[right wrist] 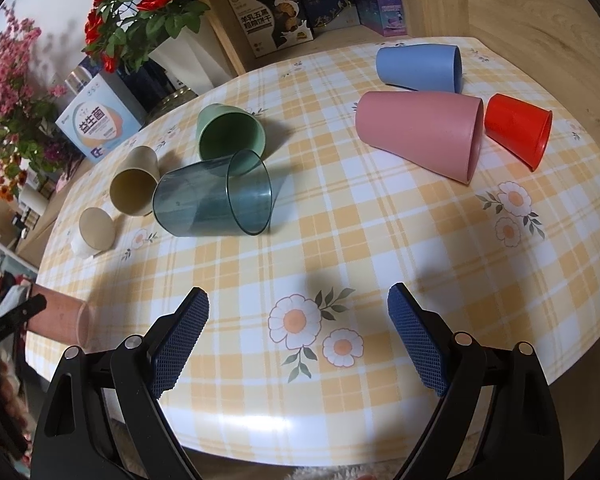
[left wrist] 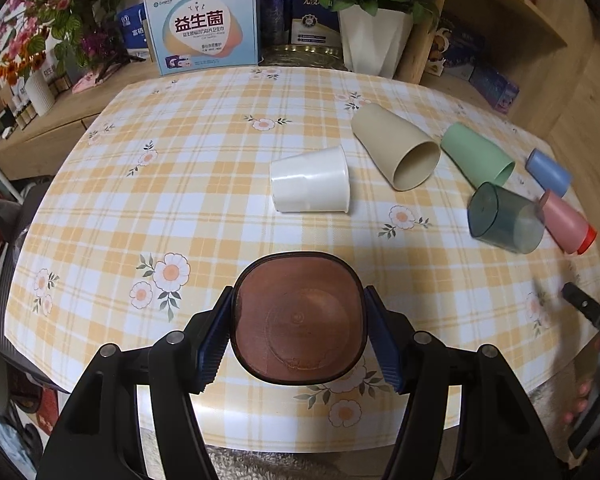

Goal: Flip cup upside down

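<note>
- Gripping a brown translucent cup (left wrist: 299, 323) in my left tool (left wrist: 299, 330), I have its flat base facing the left wrist camera, with the blue pads (left wrist: 214, 344) pressed against its two sides.
- That cup hangs over the near edge of the surface (left wrist: 204, 208), which carries a yellow plaid cloth with daisies.
- My right tool (right wrist: 298, 338) is spread wide with nothing between its pads (right wrist: 182, 334), hovering above a daisy print near the front edge.
- In the right wrist view the brown cup shows at the far left, held sideways with its mouth towards the right.
- Lying on their sides across the surface: a white cup (left wrist: 310, 181), a beige cup (left wrist: 396, 146), a green cup (right wrist: 230, 132), a clear teal cup (right wrist: 214, 196), a pink cup (right wrist: 420, 136), a red cup (right wrist: 518, 130) and a blue cup (right wrist: 418, 67).
- The teal cup touches the green one; the red cup lies just beside the pink cup's mouth.
- Flower pots and boxes stand behind the surface.
</note>
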Demonstrator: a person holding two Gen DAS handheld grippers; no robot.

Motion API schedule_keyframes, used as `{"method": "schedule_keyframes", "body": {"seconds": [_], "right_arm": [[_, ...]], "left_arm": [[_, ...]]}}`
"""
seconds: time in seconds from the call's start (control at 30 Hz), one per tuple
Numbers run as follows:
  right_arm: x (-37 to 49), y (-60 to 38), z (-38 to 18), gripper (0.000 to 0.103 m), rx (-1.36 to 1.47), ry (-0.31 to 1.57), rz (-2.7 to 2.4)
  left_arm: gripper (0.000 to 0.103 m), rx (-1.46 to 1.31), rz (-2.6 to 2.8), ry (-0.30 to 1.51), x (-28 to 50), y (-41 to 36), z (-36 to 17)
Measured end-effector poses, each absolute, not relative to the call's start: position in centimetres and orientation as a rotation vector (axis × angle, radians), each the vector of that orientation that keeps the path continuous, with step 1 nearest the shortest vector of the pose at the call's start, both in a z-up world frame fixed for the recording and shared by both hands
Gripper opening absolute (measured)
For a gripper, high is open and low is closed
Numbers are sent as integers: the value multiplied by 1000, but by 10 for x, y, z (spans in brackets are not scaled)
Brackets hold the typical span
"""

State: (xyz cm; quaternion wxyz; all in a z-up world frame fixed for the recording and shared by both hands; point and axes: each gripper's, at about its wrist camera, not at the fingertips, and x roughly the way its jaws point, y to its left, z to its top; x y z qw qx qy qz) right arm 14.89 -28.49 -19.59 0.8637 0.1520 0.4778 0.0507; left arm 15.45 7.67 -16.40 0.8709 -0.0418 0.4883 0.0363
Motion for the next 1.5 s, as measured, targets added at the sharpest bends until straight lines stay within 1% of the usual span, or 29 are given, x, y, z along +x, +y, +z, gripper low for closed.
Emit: {"method": "schedule_keyframes", "body": {"seconds": [0.17,0.7,0.77,0.83,1.0,1.13,1.33,1.5], "right_arm": [[148,-286,-195,88,321,998,101],[144,-285,-185,88,310,982,105],[142,-286,-181,88,308,974,104],[140,-286,-176,88,306,967,104],[135,-285,-161,88,295,938,104],[125,-284,-137,88,285,891,118],[103,-281,-87,88,253,789,136],[78,-280,-40,88,211,670,122]], "left_arm": [[61,-28,92,973,153,63,-169],[62,-55,97,971,155,60,-167],[68,-58,97,964,155,60,-163],[75,-57,100,941,154,59,-156],[82,-48,99,902,148,58,-139],[88,-45,97,846,138,55,-115],[96,-17,87,721,114,48,-64],[97,27,117,603,80,35,-20]]}}
